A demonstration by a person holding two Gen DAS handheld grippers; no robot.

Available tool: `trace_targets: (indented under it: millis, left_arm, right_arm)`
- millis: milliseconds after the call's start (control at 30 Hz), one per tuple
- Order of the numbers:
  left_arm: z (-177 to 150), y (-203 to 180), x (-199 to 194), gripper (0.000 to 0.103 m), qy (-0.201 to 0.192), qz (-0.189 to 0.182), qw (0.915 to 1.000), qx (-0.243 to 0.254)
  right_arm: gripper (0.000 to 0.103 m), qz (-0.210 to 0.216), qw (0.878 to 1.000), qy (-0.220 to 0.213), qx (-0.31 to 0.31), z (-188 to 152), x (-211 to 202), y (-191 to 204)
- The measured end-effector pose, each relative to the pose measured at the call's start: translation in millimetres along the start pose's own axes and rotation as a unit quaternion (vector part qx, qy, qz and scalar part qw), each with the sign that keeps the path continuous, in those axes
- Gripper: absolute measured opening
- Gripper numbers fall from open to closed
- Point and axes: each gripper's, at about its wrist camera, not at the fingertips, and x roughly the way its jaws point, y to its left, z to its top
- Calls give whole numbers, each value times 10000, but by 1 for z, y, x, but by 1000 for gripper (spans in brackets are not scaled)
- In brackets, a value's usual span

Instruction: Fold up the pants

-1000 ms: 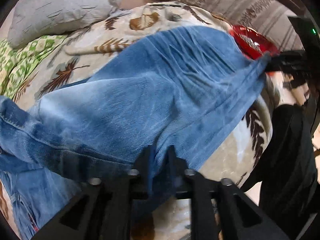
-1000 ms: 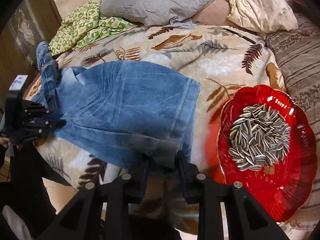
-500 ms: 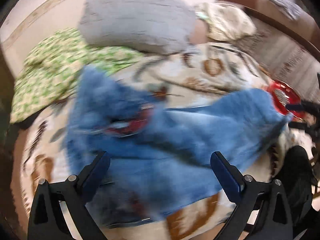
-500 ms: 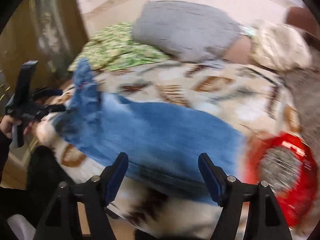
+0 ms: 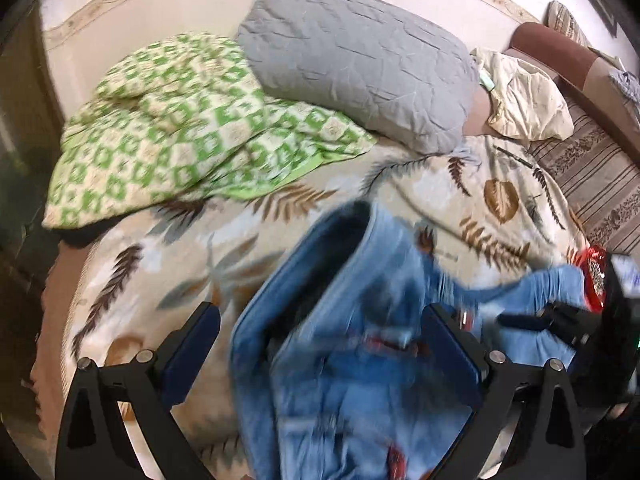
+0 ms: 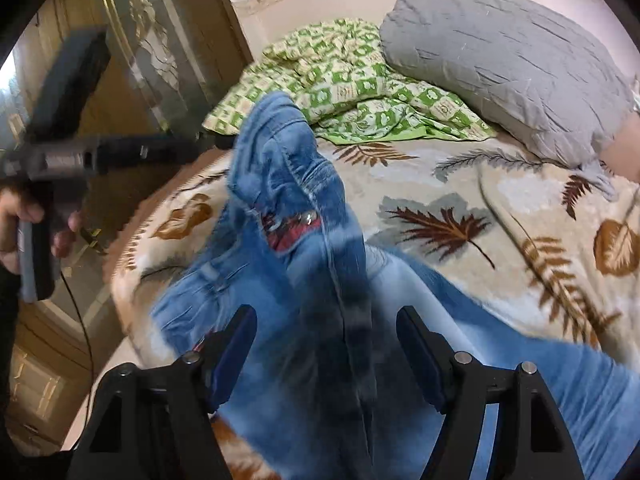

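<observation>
Blue jeans [image 5: 360,360] lie bunched and blurred on the leaf-patterned bedspread [image 5: 160,272]. My left gripper [image 5: 322,344] is open wide above them, its pads clear of the cloth. In the right wrist view the waist end of the jeans [image 6: 304,240] stands up in a loose heap showing red lining and a metal button. My right gripper [image 6: 328,348] hangs open over the denim, holding nothing. A hand [image 6: 24,216] holds the left gripper [image 6: 216,142] at the left, its tip beside the heap's top. The right gripper [image 5: 520,320] shows dark at the left wrist view's right edge.
A grey pillow [image 5: 360,64], a green checked blanket [image 5: 192,120] and a cream pillow [image 5: 524,96] lie at the head of the bed. A red plate of seeds [image 5: 592,276] sits near the right edge. A wooden door with glass [image 6: 152,52] stands left of the bed.
Both grippers were shut on the jeans' edge a second ago; both have let go, opened and swung away along the bed. The flat jeans now lie bunched, the waist end heaped up.
</observation>
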Motion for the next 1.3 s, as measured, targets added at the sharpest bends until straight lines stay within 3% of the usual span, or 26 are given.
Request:
trace_targets:
  millis: [100,200,233,267,300,367,567,667,767,800,900,933,967,1000,1033,1067,1100,1200,1300]
  left_arm:
    - [18,-11,27,100,188,-112,9997,65]
    - [26,-20,52,98,464,78,9986,241]
    - [25,-19,57,47,593,47,9980,223]
    - [23,-18,63,13,790,-202,9966,121]
    - [18,-18,62,17,848,-183,9962,120]
    - [7,-25,53,17,757,-147,9961,439]
    - [-55,-6,-20,17,278,-587,9978,123]
    - [-105,7,-33,18,370,-741,9963,-214]
    - [-157,17,-13,20,781,-633,9934,-550]
    - [-167,16,-7,21,864,-541,9933,-539]
    - [-185,12,0,27,709,-375,9948,-626]
    - [-184,11,-6,44,592,-371,9952,-691]
    - [-182,10,-11,65,561,-279,9955,-716]
    - [-178,9,-20,103,490,-82,9963,-698]
    - [-175,10,-29,103,347,-15,9971,-679]
    - [-172,12,-39,103,236,-18,9973,-689]
    - [-167,17,-47,103,164,-31,9971,-749]
    - [-152,39,-51,103,201,-2,9952,-954]
    - [-141,66,-30,103,580,-330,9899,-1250]
  right_arm:
    - [75,-198,9997,143,-45,9,17,1]
    - [71,-331,9991,260,-11,9,28,-5]
    - [59,-280,9992,266,37,8,30,-7]
    - [16,-222,9994,265,73,6,32,-8]
    - [8,-159,9993,326,67,6,34,-8]
    - [6,-161,9995,267,-65,3,32,-2]
    - [4,-32,9970,15,-773,-23,4,39]
    - [4,23,9946,-30,-1041,-46,-5,57]
    - [5,-90,9897,99,-1428,-73,5,77]
    - [9,-122,9882,186,-1515,-82,14,82]
    - [15,-253,9855,405,-1630,-95,31,86]
    - [16,-363,9846,327,-1678,-97,30,88]
    - [21,-427,9835,310,-1729,-97,28,89]
    - [34,-468,9820,315,-1800,-97,24,90]
    - [46,-482,9812,284,-1850,-97,19,90]
    - [81,-479,9808,183,-1884,-96,11,88]
    - [93,-506,9809,10,-1877,-96,2,87]
    - [93,-512,9785,-506,-1931,-96,-25,86]
    - [93,-656,9703,-735,-2210,-94,-30,98]
